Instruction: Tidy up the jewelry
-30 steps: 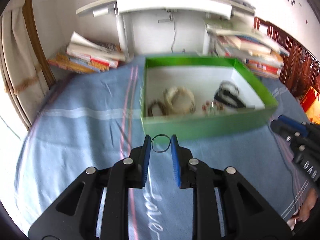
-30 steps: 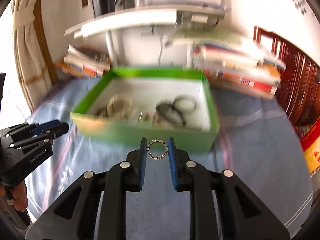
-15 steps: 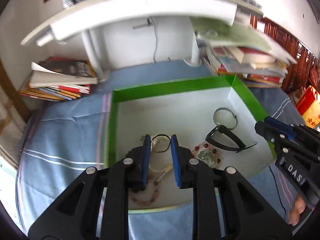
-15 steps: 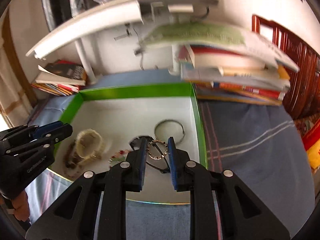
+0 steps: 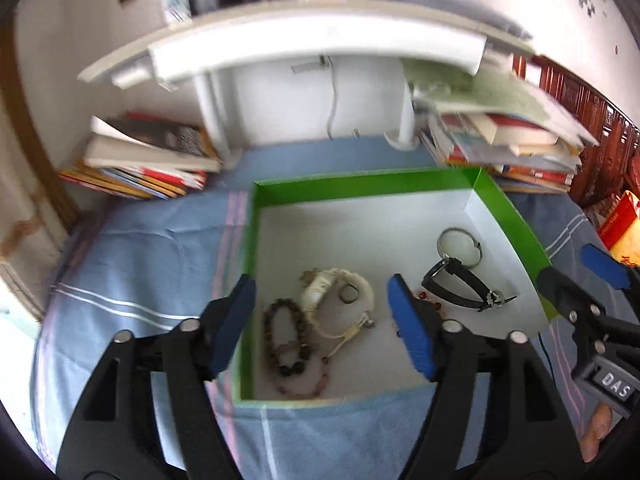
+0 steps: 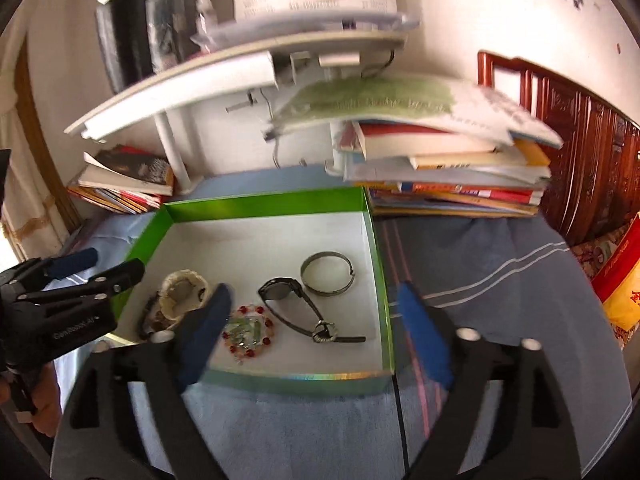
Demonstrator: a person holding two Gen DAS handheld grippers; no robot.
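Left wrist view: the left gripper [image 5: 320, 320] is now spread wide, where a thin ring was pinched half a second ago; a small ring [image 5: 349, 293] lies inside the cream bracelet [image 5: 340, 288] in the green box [image 5: 360, 188], beside a brown bead bracelet [image 5: 286, 332].

Right wrist view: the right gripper [image 6: 316, 328] is likewise spread wide, its studded ring [image 6: 325, 330] lying on the black watch [image 6: 296, 304] strap. Only here is the red bead bracelet [image 6: 246, 332] seen whole.

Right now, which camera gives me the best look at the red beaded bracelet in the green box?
The right wrist view: the red beaded bracelet lies almost whole on the white floor of the green box, beside the black watch. In the left wrist view only a few red beads show; the left gripper's blue finger hides the rest.
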